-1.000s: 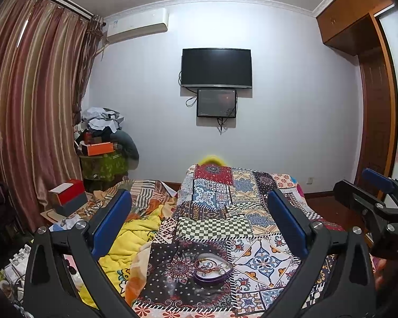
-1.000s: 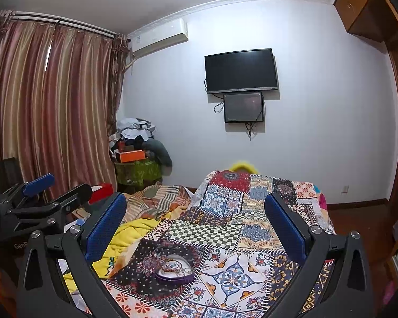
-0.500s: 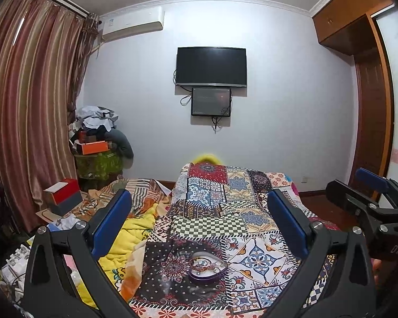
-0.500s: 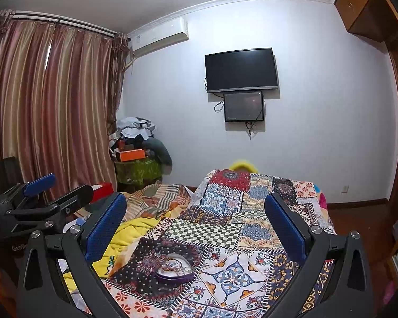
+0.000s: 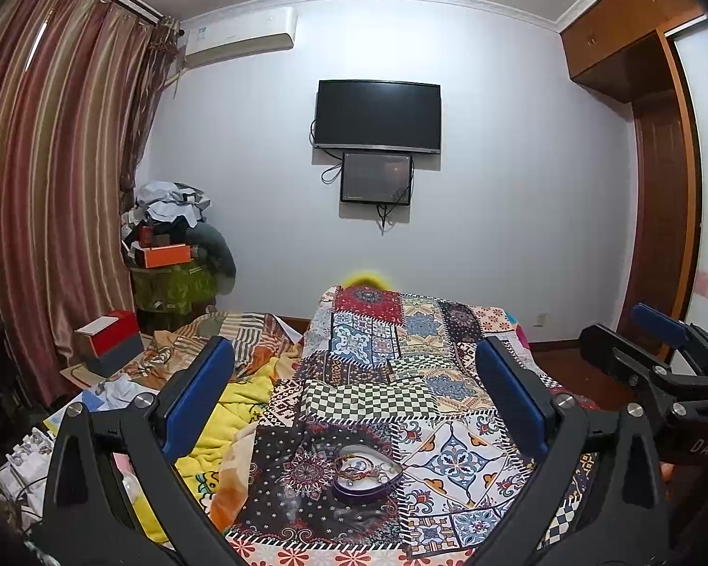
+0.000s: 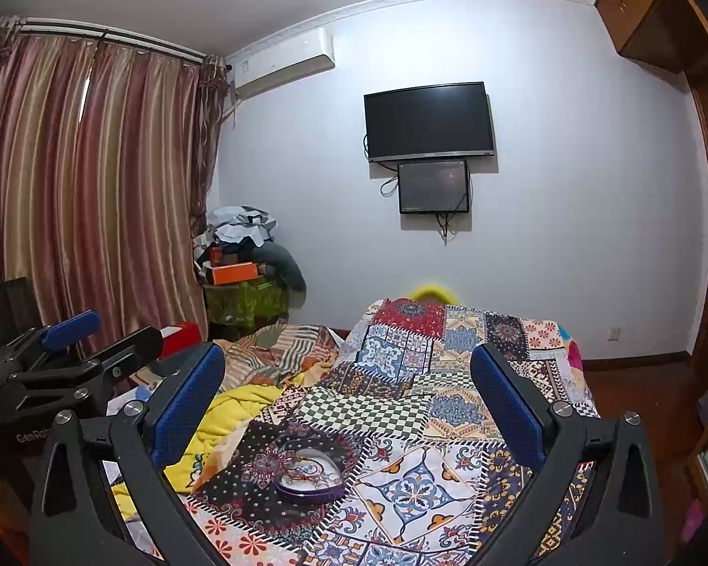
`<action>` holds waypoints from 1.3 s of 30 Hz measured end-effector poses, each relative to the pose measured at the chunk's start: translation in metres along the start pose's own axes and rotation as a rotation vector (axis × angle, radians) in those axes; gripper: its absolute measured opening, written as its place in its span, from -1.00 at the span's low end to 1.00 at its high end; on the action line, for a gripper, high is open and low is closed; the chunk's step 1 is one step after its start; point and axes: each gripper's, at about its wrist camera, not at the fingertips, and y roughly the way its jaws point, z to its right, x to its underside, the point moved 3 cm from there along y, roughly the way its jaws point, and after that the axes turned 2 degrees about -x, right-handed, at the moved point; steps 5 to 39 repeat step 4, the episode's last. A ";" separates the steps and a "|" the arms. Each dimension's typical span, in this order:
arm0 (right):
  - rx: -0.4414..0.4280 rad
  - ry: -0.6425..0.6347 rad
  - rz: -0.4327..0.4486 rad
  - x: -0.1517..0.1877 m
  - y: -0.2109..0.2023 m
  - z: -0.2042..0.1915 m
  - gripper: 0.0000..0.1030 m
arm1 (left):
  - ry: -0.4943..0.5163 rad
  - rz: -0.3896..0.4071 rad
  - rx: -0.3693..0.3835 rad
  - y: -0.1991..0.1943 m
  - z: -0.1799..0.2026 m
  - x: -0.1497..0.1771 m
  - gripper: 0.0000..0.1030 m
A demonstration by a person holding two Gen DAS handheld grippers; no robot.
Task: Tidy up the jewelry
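a heart-shaped purple box [image 5: 366, 477] sits open on the patchwork quilt [image 5: 415, 391], on a dark floral patch near the quilt's close edge. inside it lies a tangle of jewelry [image 5: 359, 463], with reddish cord and pale beads showing; single pieces are too small to tell apart. the box lies low between the fingers of both tools and touches neither.

the left gripper [image 5: 361, 394] hangs above the bed with its blue-padded fingers spread wide, nothing between them. the right gripper [image 6: 349, 396] is likewise spread wide and empty, held just beside the left one, which shows at the left edge of the right wrist view.

a yellow blanket [image 5: 222, 420] is bunched against the quilt's left side. beyond the bed, a dark television [image 5: 377, 115] hangs on the pale wall with a smaller screen [image 5: 375, 178] just under it. striped curtains [image 5: 56, 179] cover the left side, with an air conditioner [image 5: 240, 35] mounted high beside them.
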 end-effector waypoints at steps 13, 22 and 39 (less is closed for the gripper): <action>0.001 -0.001 -0.002 0.001 0.001 0.000 1.00 | 0.005 -0.002 -0.004 0.000 0.000 0.001 0.99; 0.001 -0.001 -0.002 0.001 0.001 0.000 1.00 | 0.005 -0.002 -0.004 0.000 0.000 0.001 0.99; 0.001 -0.001 -0.002 0.001 0.001 0.000 1.00 | 0.005 -0.002 -0.004 0.000 0.000 0.001 0.99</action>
